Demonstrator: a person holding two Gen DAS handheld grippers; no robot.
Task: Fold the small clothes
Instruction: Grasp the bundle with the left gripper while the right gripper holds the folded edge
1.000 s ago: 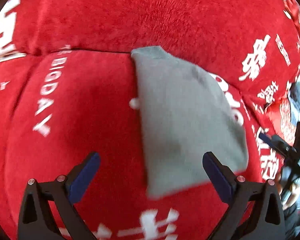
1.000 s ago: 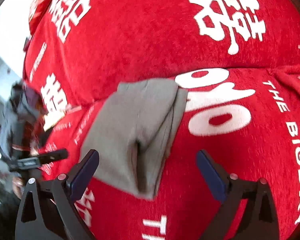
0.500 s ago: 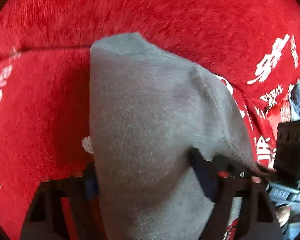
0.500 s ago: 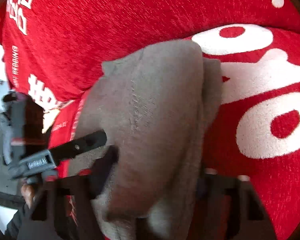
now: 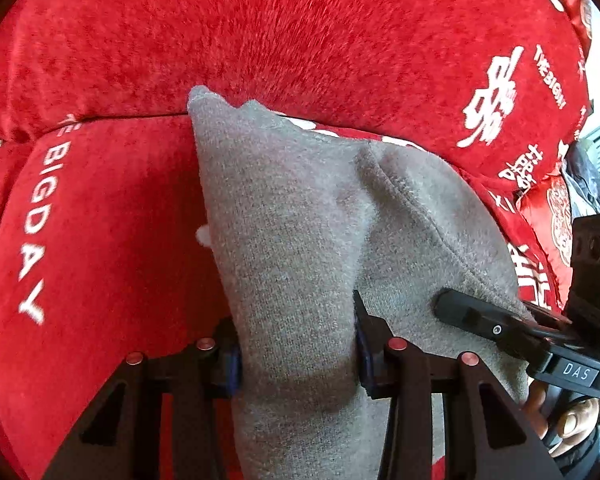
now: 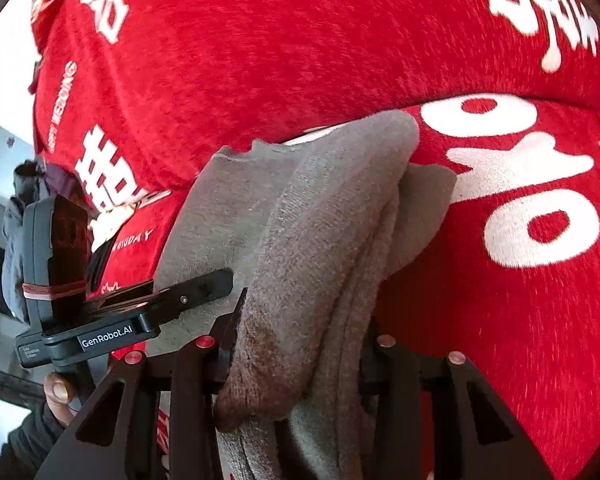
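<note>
A small grey knit garment (image 5: 300, 216) lies folded on a red plush sofa cover (image 5: 100, 220). My left gripper (image 5: 298, 354) is shut on its near left edge, with cloth bunched between the fingers. My right gripper (image 6: 300, 350) is shut on the near right edge of the garment (image 6: 320, 216), where several folded layers stack up. Each gripper shows in the other's view, the right one (image 5: 500, 328) at the garment's right side and the left one (image 6: 172, 300) at its left. The garment's far end rests against the sofa back.
The red cover carries white lettering (image 5: 34, 232) and large white characters (image 6: 520, 184). The sofa back (image 5: 300, 32) rises just behind the garment. A red patterned cushion (image 5: 556, 216) lies at the right. The person's hand (image 6: 58, 392) holds the left gripper.
Both grippers were open and short of the garment a second ago. They moved in over its near edge and closed on it, and the cloth now bunches up between the fingers.
</note>
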